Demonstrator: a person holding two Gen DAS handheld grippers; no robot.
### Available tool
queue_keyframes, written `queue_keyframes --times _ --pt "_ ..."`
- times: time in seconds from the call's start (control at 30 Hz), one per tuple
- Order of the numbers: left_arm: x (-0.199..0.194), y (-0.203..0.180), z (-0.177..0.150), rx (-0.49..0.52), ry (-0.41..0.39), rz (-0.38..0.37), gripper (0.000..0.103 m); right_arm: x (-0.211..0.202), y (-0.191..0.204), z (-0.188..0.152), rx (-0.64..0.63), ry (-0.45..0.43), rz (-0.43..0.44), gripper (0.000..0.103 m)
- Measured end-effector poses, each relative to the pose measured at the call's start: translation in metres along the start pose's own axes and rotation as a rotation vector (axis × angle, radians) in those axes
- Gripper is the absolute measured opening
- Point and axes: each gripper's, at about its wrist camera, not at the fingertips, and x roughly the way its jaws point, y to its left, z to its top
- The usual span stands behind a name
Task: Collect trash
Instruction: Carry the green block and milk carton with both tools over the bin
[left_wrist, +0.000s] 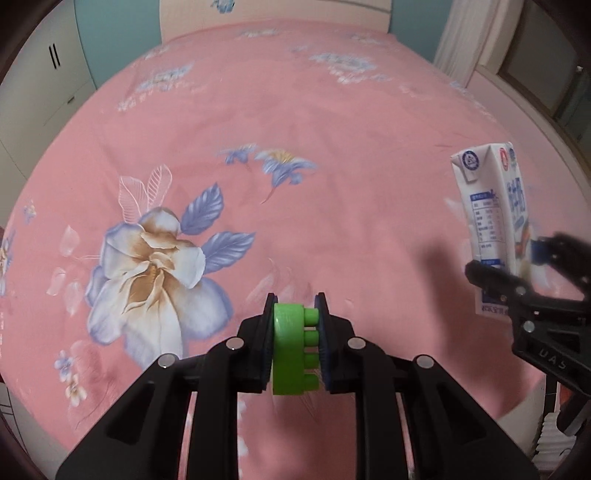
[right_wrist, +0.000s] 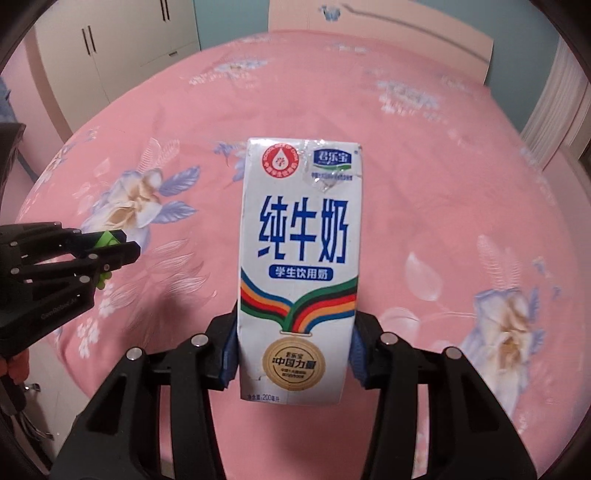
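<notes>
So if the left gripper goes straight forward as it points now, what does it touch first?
Probably the pink bedsheet: the left gripper, shut on a green block, points across it. Depth is unclear.

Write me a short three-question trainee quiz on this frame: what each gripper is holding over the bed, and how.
1. True or false: the left gripper is empty.
2. What does the right gripper hold? A) a soda can B) a milk carton C) a tissue
3. Fill in: the carton stands ____ between the fingers, above the pink bedspread.

Key
1. False: its jaws are shut on a green toothed plastic piece.
2. B: the white milk carton, gripped near its lower end, front label facing the right wrist camera.
3. Upright, and lifted off the bedspread.
</notes>
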Motion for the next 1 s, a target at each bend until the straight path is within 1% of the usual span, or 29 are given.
queue_keyframes --times 0.2,0.23,0.4,0.47,0.57,0.77,1.0 --pt "-0.077 -0.027 -0.016 0.065 -0.104 0.005 0.023 -0.074 0.008 -0.013 -0.043 -0.091 -0.015 0.049" --pt "-0.085 -0.03 -0.015 0.073 -0.115 0.002 0.023 -0.083 0.01 -0.015 -0.049 -0.104 -0.016 0.049" --pt "-0.134 -0.05 -0.033 0.135 -0.188 0.024 0.023 -0.138 0.018 -0.031 -0.084 -0.172 -0.024 0.049" --pt "-0.15 -0.055 -0.041 0.14 -0.201 0.015 0.023 -0.156 0.021 -0.038 -0.093 -0.194 -0.023 0.049" --pt "-0.17 -0.061 -0.054 0.154 -0.229 0.018 0.023 -0.184 0.026 -0.05 -0.106 -0.225 -0.02 0.049" --pt "-0.204 -0.07 -0.08 0.185 -0.269 0.028 0.023 -0.226 0.036 -0.074 -0.133 -0.267 -0.03 0.049" --pt "-0.227 -0.071 -0.108 0.217 -0.29 0.033 0.023 -0.255 0.045 -0.097 -0.158 -0.294 -0.027 0.049"
